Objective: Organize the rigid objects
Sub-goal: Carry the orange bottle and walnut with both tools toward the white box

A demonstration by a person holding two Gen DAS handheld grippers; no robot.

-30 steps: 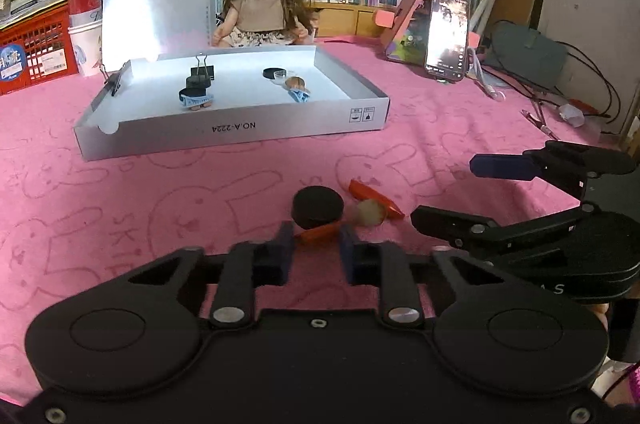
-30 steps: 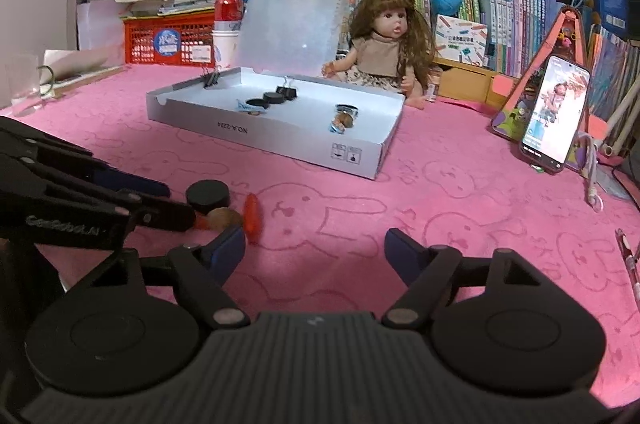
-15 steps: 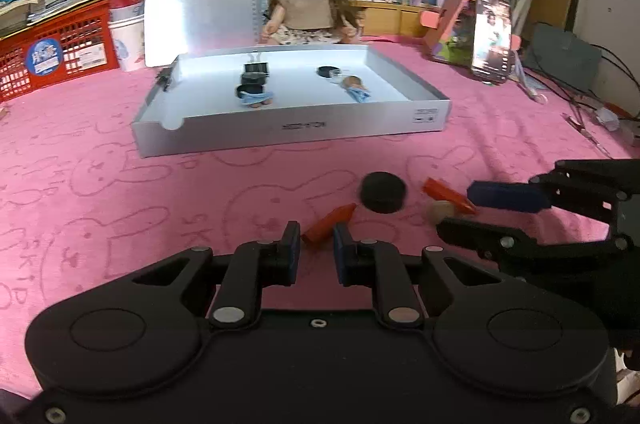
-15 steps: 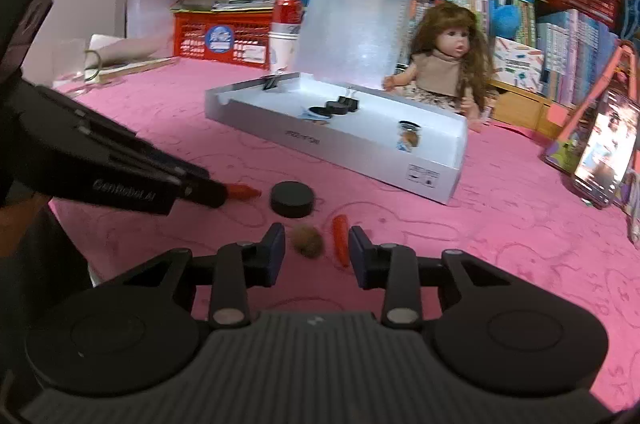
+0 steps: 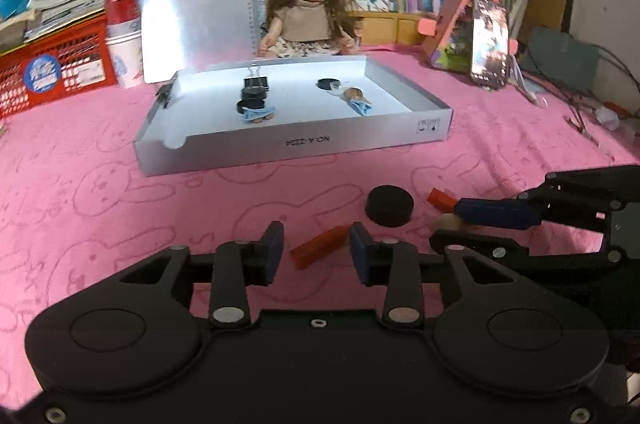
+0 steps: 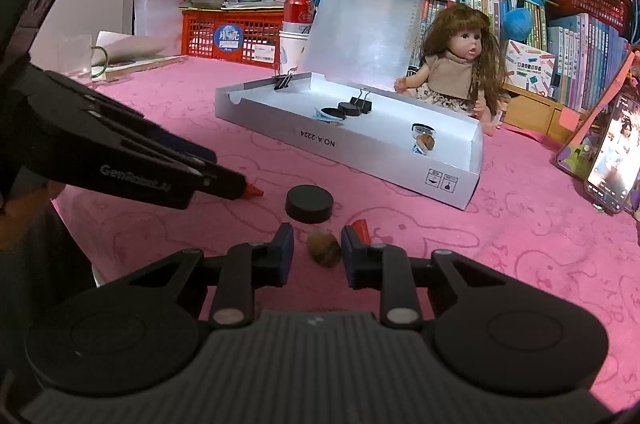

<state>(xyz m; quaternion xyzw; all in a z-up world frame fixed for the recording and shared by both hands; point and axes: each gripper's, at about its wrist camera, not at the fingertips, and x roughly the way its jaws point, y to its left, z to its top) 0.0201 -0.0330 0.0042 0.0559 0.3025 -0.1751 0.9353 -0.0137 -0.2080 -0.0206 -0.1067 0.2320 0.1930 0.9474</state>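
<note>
Left gripper (image 5: pixel 316 256): jaws parted, orange stick (image 5: pixel 318 251) bracketed between, on desk. Right gripper (image 6: pixel 316 254): jaws parted, brown nut (image 6: pixel 324 253) straddled. Jaws best centred before closure; items destined for white tray (image 5: pixel 288 144).

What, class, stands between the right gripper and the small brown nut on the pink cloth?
Nothing visible: the nut already lies between the open fingers of the right gripper. The black puck sits beyond it.
</note>
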